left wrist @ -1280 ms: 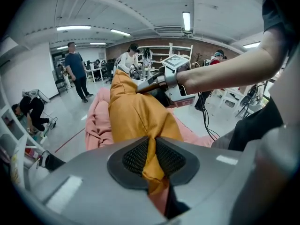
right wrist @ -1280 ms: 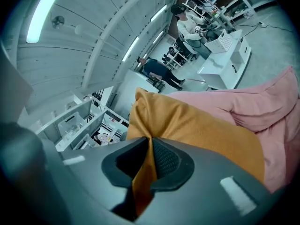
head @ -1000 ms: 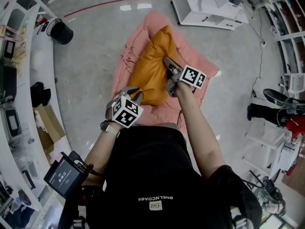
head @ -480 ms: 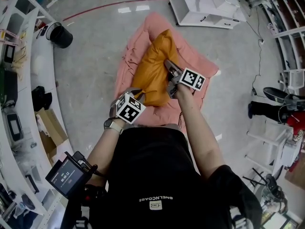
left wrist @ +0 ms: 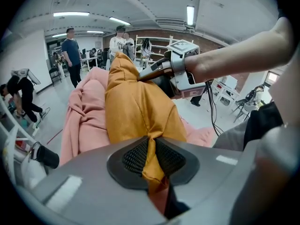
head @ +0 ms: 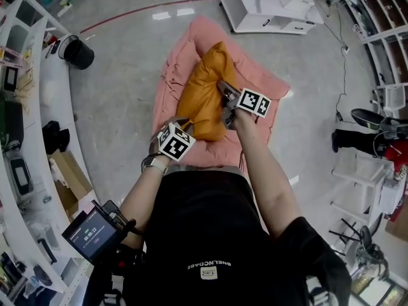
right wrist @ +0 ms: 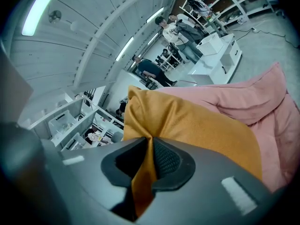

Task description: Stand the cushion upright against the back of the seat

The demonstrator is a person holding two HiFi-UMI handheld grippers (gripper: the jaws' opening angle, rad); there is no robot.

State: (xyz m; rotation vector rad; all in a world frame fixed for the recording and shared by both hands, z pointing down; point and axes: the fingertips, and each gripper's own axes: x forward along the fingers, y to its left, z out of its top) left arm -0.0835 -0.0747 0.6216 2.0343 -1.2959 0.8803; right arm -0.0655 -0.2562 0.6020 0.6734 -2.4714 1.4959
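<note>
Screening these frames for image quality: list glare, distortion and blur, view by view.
Head view: white glare patches on the glossy floor; shelves bow at the edges. Left gripper view: strong fisheye, black corners, cushion sharp. Right gripper view: same fisheye, the ceiling light strip blown out white.

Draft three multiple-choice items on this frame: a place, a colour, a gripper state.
1. Where is the cushion? A on the pink seat B on a wooden table C inside a box
2. Colour of the cushion? A blue B orange C grey
3. State of the left gripper? A open, empty B shut on the cushion C shut on nothing
Key: 1 A, pink fabric surrounds it; 2 B, orange in every view; 3 B, its pads pinch orange fabric.
</note>
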